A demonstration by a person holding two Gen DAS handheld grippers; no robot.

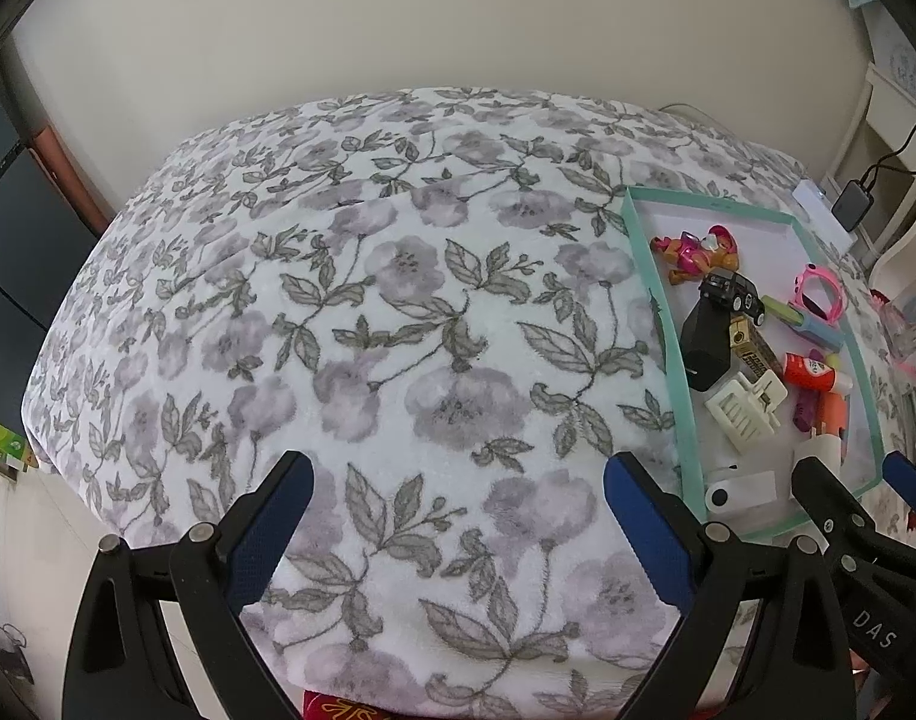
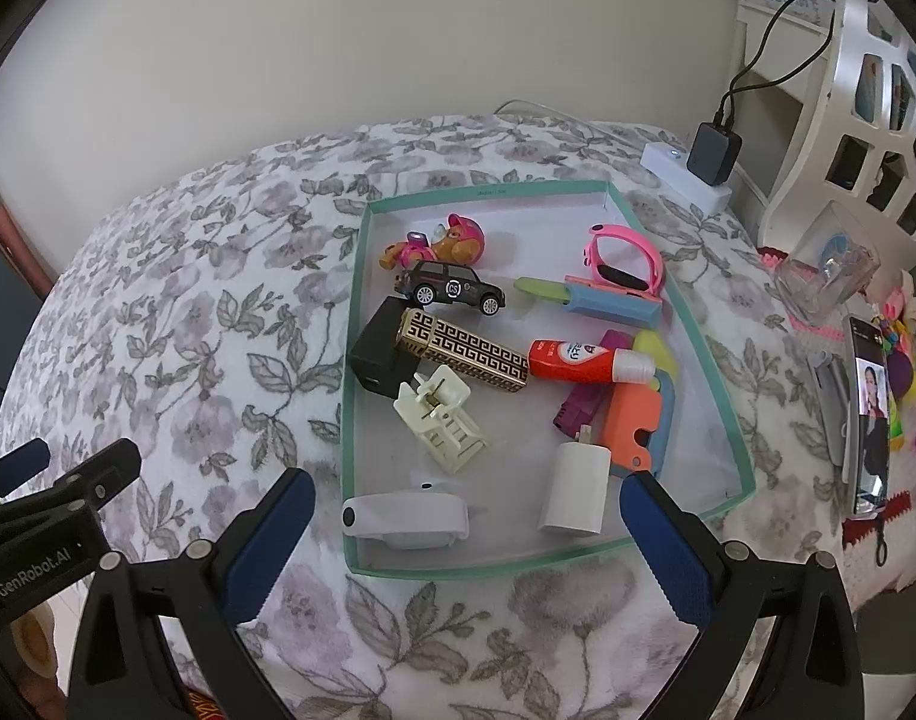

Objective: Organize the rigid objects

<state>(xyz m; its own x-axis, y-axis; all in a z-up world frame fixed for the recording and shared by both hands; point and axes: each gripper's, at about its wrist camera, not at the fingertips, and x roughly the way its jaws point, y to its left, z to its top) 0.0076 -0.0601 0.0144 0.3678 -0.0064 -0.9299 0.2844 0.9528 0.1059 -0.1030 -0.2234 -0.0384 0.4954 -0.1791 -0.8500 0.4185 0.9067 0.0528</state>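
A shallow teal-rimmed tray (image 2: 347,420) lies on the flowered blanket (image 1: 398,300) and holds several small items. Among them are a toy bear (image 2: 440,243), a black toy car (image 2: 452,288), a gold patterned box (image 2: 466,354), a cream hair clip (image 2: 443,420), a red glue bottle (image 2: 577,360), a pink watch (image 2: 625,264) and a white charger plug (image 2: 574,489). My right gripper (image 2: 466,492) stands open over the tray's near edge, holding nothing. My left gripper (image 1: 458,480) is open over bare blanket, left of the tray (image 1: 673,372).
A white power strip with a black adapter (image 2: 712,153) sits behind the tray. To the right are a phone (image 2: 868,414), a clear container (image 2: 829,276), a white shelf (image 2: 847,120) and colourful toys. The blanket drops away at its left edge.
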